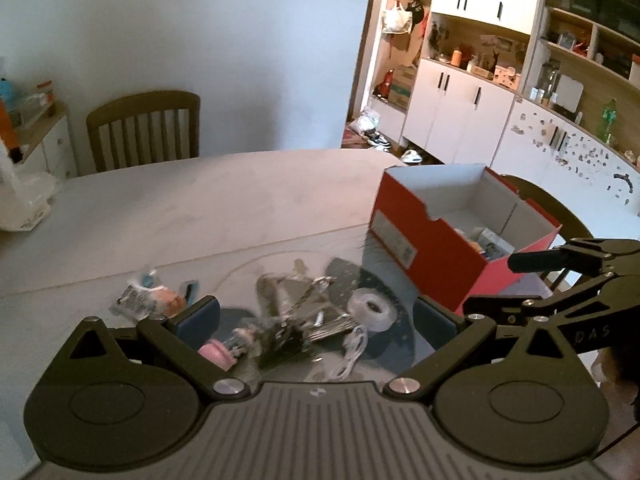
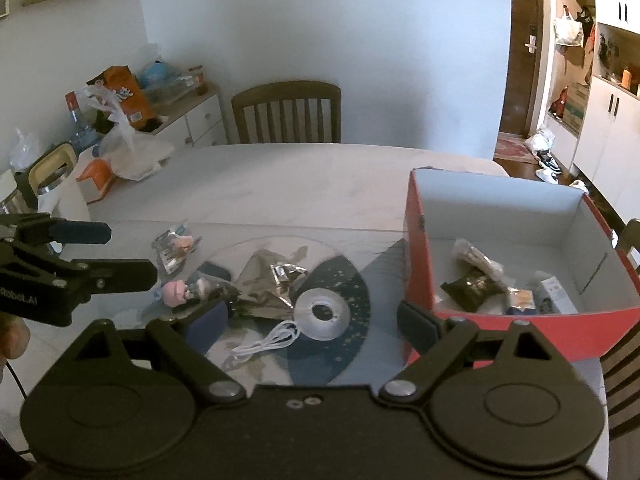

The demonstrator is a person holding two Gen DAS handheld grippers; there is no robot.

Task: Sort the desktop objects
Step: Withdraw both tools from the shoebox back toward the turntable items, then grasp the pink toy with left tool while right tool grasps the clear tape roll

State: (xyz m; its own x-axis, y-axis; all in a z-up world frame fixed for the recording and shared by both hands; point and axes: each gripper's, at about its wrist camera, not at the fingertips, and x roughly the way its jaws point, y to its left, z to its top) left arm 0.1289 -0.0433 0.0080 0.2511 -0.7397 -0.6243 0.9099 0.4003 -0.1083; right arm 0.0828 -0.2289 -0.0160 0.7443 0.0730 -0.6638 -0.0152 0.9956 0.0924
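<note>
both tools [image 1: 316,312] [image 2: 312,320] gape empty above clutter beside red box [image 2: 520,332]

Pale round table [image 2: 304,184] with a red box [image 2: 520,332] on the right, and loose stuff in front: tape roll [image 2: 322,314], white cable [image 2: 268,342], foil wrappers [image 2: 276,284], snack packet [image 2: 174,250].

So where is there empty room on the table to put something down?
The far half of the table, between the wooden chair and the red box, is bare. The back of the box is free too. It is crowded near both claws: the tape roll, white cable, foil wrappers and pink toy sit packed together.
</note>
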